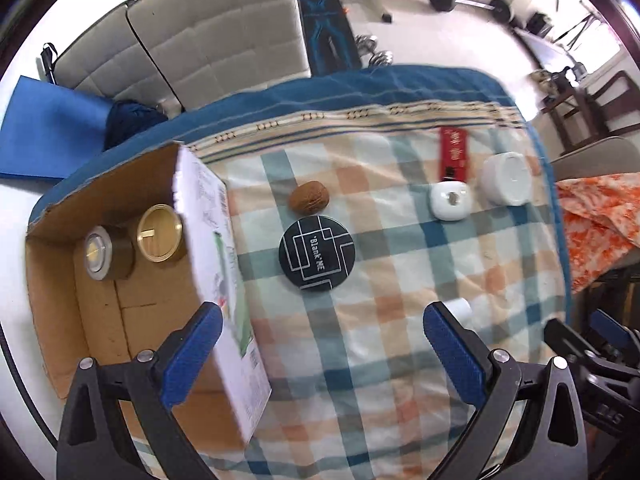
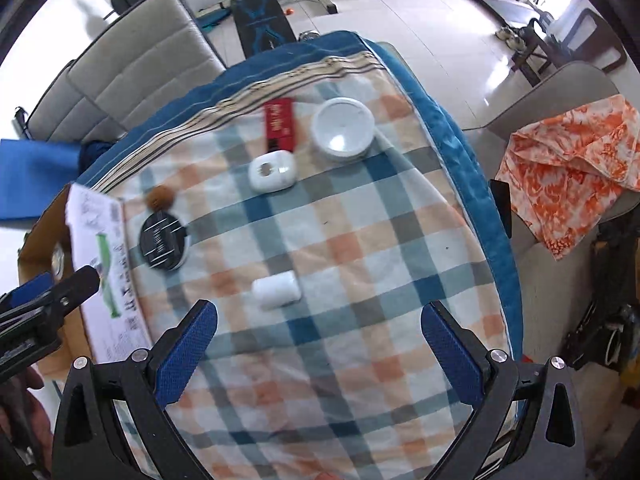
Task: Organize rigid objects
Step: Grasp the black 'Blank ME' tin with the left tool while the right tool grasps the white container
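The small white rounded plastic case (image 2: 276, 290) is the nearest loose piece, lying on the checked cloth (image 2: 360, 240) near the worktop's front edge, just ahead of our right gripper (image 2: 320, 354). It's smooth and curved, so we reckon it could squirt out if pinched off-centre. Further back sit a black round disc with white line print (image 1: 317, 253) and a brown walnut-like nut (image 1: 309, 197) by the open cardboard box (image 1: 100, 320) at the left edge, which already holds two brass-coloured cylinders (image 1: 136, 246). The box flap leans in front of our left gripper (image 1: 324, 354) and could get knocked. Both sets of jaws are wide apart, holding nothing.
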